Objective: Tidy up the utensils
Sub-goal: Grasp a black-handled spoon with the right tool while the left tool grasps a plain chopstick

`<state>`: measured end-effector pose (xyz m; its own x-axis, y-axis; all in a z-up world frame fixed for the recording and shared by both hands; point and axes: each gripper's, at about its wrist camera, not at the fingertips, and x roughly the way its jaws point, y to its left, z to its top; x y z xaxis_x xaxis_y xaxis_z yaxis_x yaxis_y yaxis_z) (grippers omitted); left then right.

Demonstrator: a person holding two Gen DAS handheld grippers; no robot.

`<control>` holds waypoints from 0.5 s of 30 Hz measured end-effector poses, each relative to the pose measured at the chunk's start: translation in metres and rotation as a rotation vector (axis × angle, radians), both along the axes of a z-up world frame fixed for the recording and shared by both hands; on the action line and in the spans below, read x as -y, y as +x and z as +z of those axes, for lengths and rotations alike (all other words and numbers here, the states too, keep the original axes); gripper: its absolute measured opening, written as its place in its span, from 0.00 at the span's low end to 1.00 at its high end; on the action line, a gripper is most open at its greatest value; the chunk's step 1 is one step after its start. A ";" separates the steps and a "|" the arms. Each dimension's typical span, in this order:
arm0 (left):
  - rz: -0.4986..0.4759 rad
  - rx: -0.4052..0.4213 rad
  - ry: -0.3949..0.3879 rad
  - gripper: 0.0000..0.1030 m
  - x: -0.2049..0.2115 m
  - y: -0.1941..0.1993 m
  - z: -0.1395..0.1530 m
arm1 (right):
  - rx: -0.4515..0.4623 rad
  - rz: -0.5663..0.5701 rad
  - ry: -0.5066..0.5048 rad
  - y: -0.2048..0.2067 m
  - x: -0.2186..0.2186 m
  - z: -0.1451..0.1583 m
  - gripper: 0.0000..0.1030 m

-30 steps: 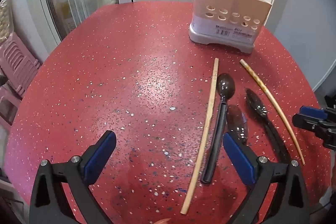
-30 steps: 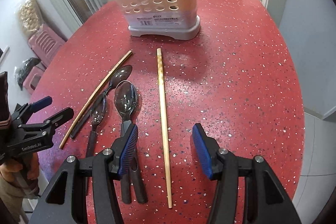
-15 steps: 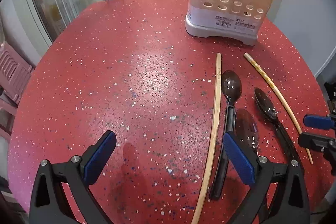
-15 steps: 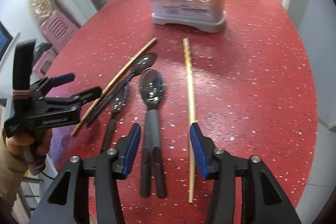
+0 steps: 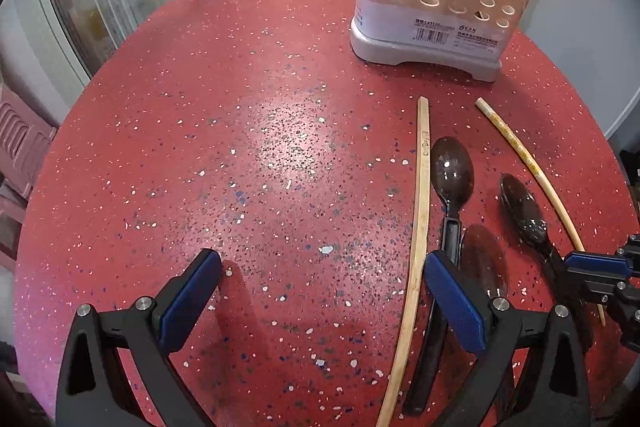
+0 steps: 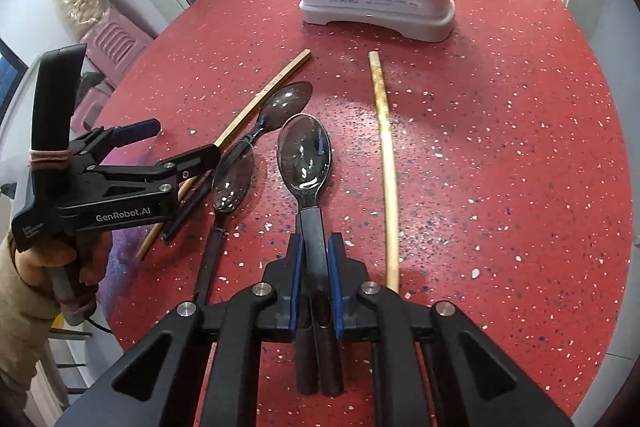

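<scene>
Red speckled table (image 6: 500, 167): right gripper (image 6: 316, 267), lower centre, pinches the black spoon (image 6: 306, 163) handle between its pads; left gripper (image 5: 320, 291) gapes wide, empty, a chopstick (image 5: 416, 235) inside its right finger.

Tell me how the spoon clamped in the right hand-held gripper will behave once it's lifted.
The spoon looks rigid, so it probably won't droop. The right hand-held gripper clamps its handle behind the bowl, so the bowl end may dip. Its glossy surface suggests it could slip between the pads.
</scene>
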<state>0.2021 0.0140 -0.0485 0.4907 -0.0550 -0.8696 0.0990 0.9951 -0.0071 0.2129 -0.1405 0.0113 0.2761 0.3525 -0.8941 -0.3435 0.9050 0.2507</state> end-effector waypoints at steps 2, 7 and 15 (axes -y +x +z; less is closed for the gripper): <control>0.000 -0.002 -0.003 1.00 0.000 0.002 -0.001 | -0.002 -0.007 0.002 0.001 0.002 0.000 0.13; 0.004 -0.001 -0.004 1.00 0.001 0.007 -0.001 | -0.018 -0.021 0.021 0.002 0.006 0.000 0.13; 0.008 -0.009 -0.005 1.00 -0.004 0.018 -0.002 | -0.062 -0.013 0.068 0.010 0.008 -0.005 0.13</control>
